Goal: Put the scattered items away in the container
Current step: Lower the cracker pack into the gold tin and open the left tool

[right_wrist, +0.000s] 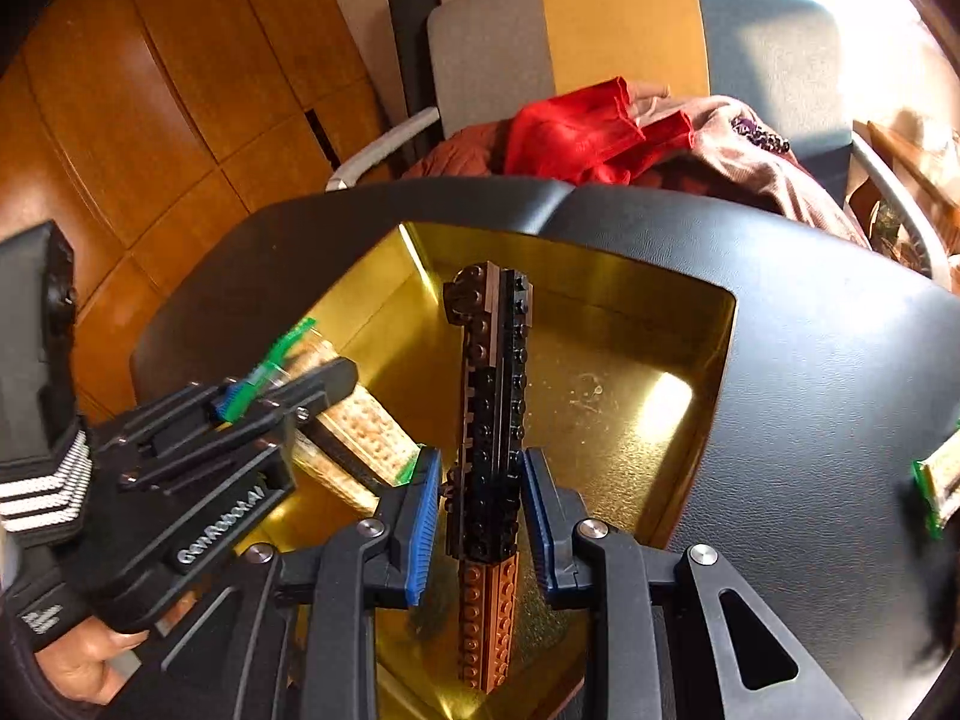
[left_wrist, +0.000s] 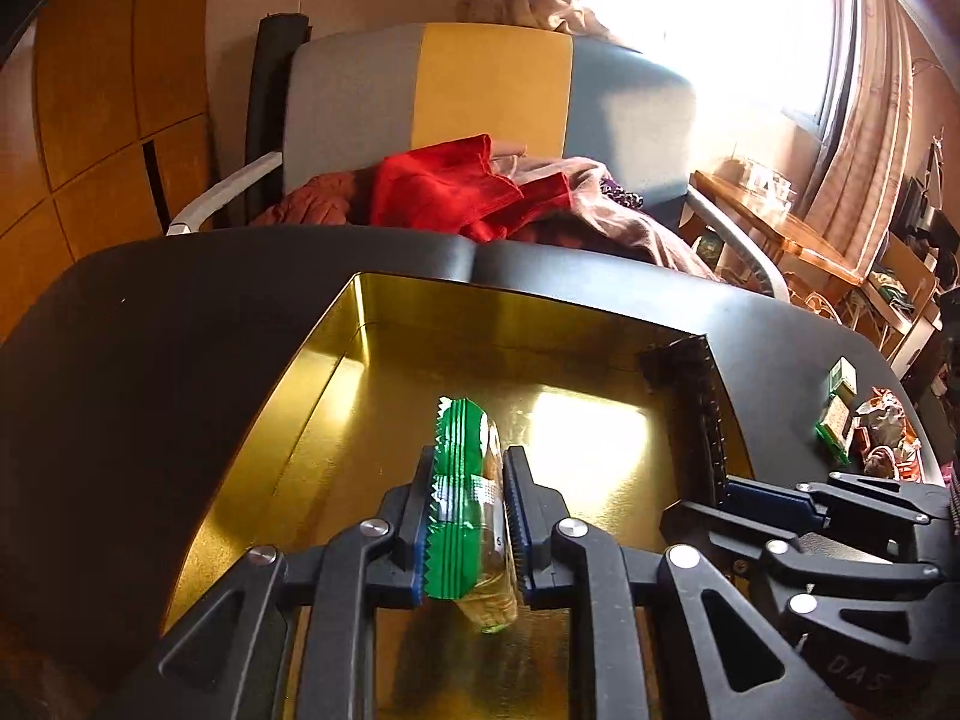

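Observation:
A gold tin (left_wrist: 372, 372) stands open on the black table (left_wrist: 150, 330). My left gripper (left_wrist: 471, 462) is shut on a green-ended cracker packet (left_wrist: 462, 516), which hangs over the tin's floor. My right gripper (right_wrist: 480, 462) is shut on a long black and brown brick bar (right_wrist: 489, 372), also over the tin. In the left wrist view the brick bar (left_wrist: 696, 396) lies along the tin's right wall, with the right gripper (left_wrist: 756, 495) behind it. In the right wrist view the left gripper (right_wrist: 282, 387) and its packet (right_wrist: 360, 426) are at the left, held by a gloved hand.
More green packets (left_wrist: 837, 420) and crumpled wrappers (left_wrist: 882, 420) lie on the table right of the tin; one packet (right_wrist: 936, 480) shows at the right edge. A chair piled with red and brown clothes (left_wrist: 456, 192) stands behind the table.

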Tool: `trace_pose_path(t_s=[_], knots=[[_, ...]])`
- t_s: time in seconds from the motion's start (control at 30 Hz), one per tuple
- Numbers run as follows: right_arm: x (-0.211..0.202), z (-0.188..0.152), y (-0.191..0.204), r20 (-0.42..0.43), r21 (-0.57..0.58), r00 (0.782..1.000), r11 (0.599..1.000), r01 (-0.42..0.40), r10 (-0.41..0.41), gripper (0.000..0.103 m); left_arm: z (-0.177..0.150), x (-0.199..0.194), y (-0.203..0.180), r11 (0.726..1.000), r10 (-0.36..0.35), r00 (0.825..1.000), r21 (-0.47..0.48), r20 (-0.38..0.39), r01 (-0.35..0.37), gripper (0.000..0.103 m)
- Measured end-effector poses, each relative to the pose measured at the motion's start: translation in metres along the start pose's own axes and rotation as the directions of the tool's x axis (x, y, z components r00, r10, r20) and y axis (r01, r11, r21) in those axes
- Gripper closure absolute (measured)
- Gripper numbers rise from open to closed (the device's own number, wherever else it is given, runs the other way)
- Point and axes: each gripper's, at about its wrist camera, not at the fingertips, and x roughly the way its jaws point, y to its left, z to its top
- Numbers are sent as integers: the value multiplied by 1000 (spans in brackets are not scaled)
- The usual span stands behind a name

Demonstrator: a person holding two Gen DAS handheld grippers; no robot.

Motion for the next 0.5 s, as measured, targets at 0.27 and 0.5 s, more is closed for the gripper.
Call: trace_pose_path(t_s=[0.27, 0.5], knots=[[13, -7, 0, -23, 2, 999, 999, 40, -40, 76, 1, 5, 11, 999, 18, 1000, -27, -15, -19, 79], [-34, -17, -6, 109, 23, 993, 999, 46, -48, 76, 3, 6, 4, 1000, 13, 1000, 10, -10, -13, 80]])
